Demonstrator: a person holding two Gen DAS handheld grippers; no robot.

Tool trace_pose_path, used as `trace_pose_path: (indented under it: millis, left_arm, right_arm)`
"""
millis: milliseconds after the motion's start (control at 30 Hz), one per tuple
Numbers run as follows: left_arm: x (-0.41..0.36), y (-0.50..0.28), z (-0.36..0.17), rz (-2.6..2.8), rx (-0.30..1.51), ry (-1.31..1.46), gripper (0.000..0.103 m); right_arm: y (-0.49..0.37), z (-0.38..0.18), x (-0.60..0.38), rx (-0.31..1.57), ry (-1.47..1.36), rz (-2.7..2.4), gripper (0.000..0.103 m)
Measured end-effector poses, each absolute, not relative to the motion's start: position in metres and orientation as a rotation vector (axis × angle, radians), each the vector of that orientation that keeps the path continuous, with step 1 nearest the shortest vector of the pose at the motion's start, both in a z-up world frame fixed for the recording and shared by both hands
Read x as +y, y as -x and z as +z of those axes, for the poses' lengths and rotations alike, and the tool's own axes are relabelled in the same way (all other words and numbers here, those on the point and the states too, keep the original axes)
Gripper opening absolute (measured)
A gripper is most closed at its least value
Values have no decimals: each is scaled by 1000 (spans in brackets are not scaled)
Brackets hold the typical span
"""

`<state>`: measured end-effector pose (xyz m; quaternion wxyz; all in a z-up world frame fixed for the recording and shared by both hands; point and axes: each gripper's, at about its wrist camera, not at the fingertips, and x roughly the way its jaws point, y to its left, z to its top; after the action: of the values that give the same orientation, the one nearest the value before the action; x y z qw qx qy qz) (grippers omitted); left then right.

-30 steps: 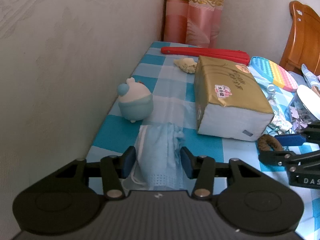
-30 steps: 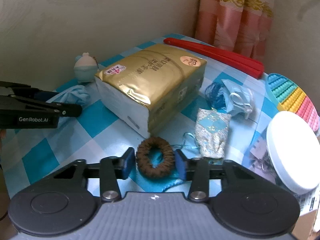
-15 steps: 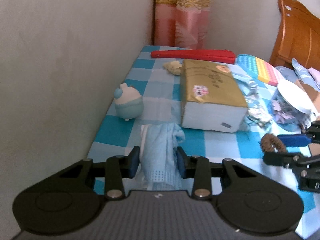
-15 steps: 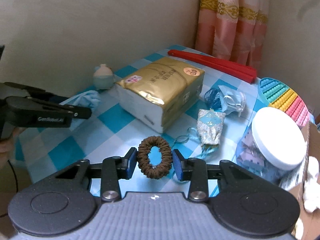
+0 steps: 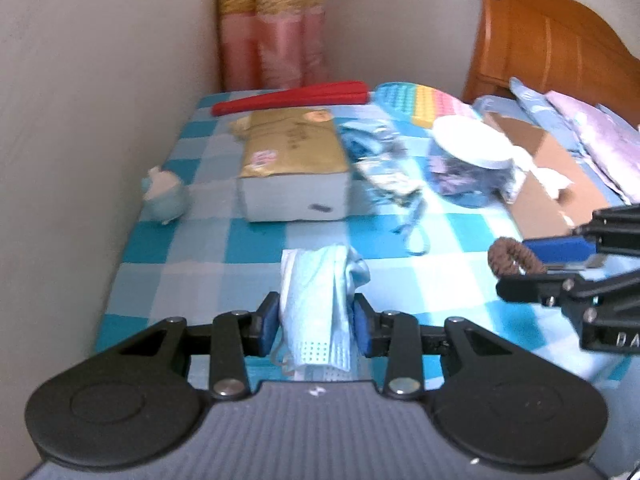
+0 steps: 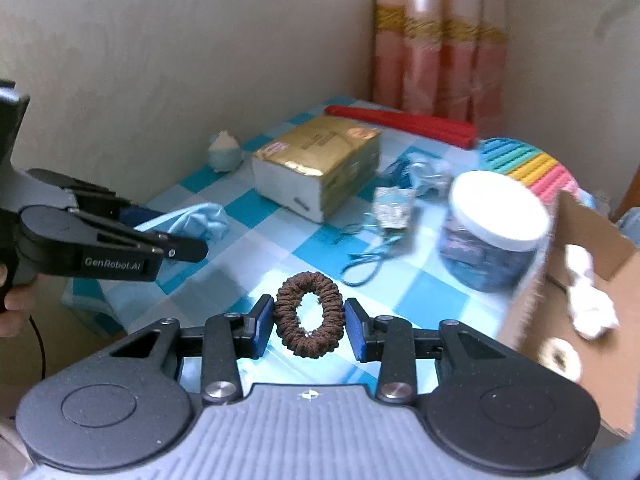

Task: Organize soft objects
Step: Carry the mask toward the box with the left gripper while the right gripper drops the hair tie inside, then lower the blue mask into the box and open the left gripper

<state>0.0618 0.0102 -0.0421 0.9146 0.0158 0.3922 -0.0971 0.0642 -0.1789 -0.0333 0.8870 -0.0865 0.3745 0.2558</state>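
My left gripper (image 5: 316,326) is shut on a light blue face mask (image 5: 320,300) and holds it above the checked tablecloth (image 5: 200,248). The mask also shows in the right wrist view (image 6: 200,222). My right gripper (image 6: 308,326) is shut on a brown hair scrunchie (image 6: 309,314), lifted above the table; the scrunchie also shows in the left wrist view (image 5: 514,260). An open cardboard box (image 6: 580,292) with white soft items inside stands just right of the right gripper.
A gold tissue pack (image 5: 294,160), a small teal plush (image 5: 166,196), a red folded fan (image 5: 292,98), a white-lidded jar (image 6: 494,232), a patterned pouch with blue cords (image 6: 394,208) and a rainbow pop mat (image 6: 524,164) lie on the table. Wall at the left, curtain behind.
Both grippers have risen and pulled back from the table, carrying the mask and the scrunchie. The right gripper has swung right, bringing the cardboard box into view.
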Motion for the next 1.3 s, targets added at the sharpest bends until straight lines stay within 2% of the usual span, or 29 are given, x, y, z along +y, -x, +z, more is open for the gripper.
trace_pose_path:
  millis: [400, 633, 667, 767, 833, 900, 967, 1300]
  left_arm:
    - [-33, -50, -30, -286, 802, -83, 37]
    - [-50, -53, -29, -309, 803, -109, 37]
    - [-52, -53, -28, -312, 802, -113, 37]
    - [-61, -56, -25, -328, 796, -135, 37]
    - [-67, -58, -23, -339, 791, -150, 37]
    - [-73, -61, -22, -353, 791, -166, 37]
    - [-80, -65, -22, -375, 803, -179, 37]
    - [-114, -86, -10, -473, 860, -213, 37]
  right_arm:
    - [-53, 4, -268, 677, 148, 353, 43]
    - [-76, 1, -300, 673, 135, 268, 44]
    - [-80, -1, -302, 678, 131, 266, 46]
    - [-87, -9, -303, 700, 119, 263, 71]
    - [-85, -13, -301, 705, 118, 281, 77]
    - [-80, -16, -299, 714, 112, 303, 94]
    - [-75, -18, -299, 723, 81, 324, 102]
    - [-39, -21, -297, 772, 69, 269, 103]
